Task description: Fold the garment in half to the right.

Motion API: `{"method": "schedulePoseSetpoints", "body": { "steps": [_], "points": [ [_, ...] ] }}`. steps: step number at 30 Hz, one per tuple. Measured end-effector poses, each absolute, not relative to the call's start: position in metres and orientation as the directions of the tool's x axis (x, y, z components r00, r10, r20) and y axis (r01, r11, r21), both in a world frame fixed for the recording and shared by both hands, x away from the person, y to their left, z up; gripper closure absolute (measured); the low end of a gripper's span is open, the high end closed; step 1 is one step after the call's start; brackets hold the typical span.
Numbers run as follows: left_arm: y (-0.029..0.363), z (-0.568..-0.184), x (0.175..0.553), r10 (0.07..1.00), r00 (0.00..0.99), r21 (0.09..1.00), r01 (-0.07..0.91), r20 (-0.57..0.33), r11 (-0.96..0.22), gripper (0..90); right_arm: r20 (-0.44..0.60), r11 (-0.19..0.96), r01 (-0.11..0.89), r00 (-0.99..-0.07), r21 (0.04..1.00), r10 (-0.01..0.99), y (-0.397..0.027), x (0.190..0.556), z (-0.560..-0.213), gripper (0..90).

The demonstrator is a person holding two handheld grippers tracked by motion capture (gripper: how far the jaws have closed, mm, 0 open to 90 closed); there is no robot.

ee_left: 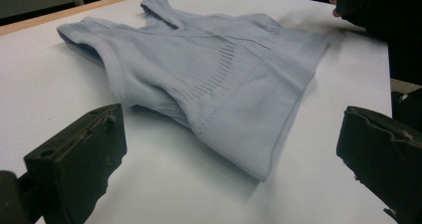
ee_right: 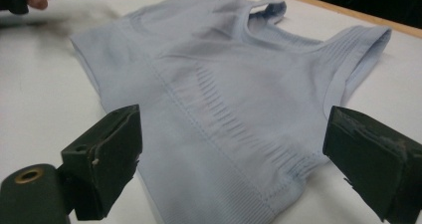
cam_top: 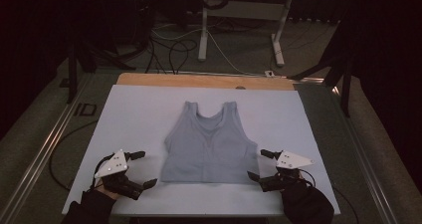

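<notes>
One pale blue tank top lay flat at centre frame in the high view, straps toward the top, hem toward the bottom. It sat on one white board, which covered one wooden table; the wood showed as a strip along the board's top edge.

There were two grippers, one per hand. The left gripper sat at lower left, jaws spread wide with nothing between them, tips just beside the top's lower left corner but not touching. The right gripper sat at lower right, jaws likewise spread and empty, tips just beside the lower right corner of the hem. In the left gripper view the hem corner lay between the two black jaws but ahead of them, apart from both. In the right gripper view the top's side and hem ran between the jaws; contact could not be told.

The hem sat near the board's bottom edge with a narrow bare strip below it. Wide bare board lay left, right and above the top. The floor behind held cables and one white desk frame.
</notes>
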State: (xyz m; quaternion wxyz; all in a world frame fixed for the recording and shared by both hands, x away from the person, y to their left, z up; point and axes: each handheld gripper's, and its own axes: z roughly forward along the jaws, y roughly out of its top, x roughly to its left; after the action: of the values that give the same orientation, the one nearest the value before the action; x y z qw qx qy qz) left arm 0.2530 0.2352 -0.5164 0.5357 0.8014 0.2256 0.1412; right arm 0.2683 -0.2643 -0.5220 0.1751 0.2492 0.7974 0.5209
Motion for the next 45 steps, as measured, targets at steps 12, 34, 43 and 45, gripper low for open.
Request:
{"method": "schedulePoseSetpoints", "body": {
  "steps": [12, 34, 43, 45],
  "points": [
    [0.236, -0.516, 0.253, 0.508, 0.861, 0.921, 0.199, -0.001, -0.336, 0.4, -0.036, 0.374, 0.215, -0.826, 0.902, 0.562, -0.261, 0.269, -0.524, 8.7],
    [0.222, -0.498, 0.252, 0.450, 0.893, 0.927, 0.171, -0.003, -0.333, 0.5, -0.075, 0.399, 0.188, -0.827, 0.898, 0.557, -0.253, 0.264, -0.507, 8.7],
    [0.212, -0.483, 0.252, 0.412, 0.911, 0.922, 0.158, 0.003, -0.354, 0.4, -0.061, 0.361, 0.155, -0.850, 0.920, 0.523, -0.244, 0.265, -0.481, 8.7],
    [0.210, -0.479, 0.252, 0.409, 0.912, 0.922, 0.152, 0.007, -0.355, 0.5, -0.054, 0.352, 0.158, -0.850, 0.923, 0.523, -0.243, 0.268, -0.476, 8.7]
  ]
}}
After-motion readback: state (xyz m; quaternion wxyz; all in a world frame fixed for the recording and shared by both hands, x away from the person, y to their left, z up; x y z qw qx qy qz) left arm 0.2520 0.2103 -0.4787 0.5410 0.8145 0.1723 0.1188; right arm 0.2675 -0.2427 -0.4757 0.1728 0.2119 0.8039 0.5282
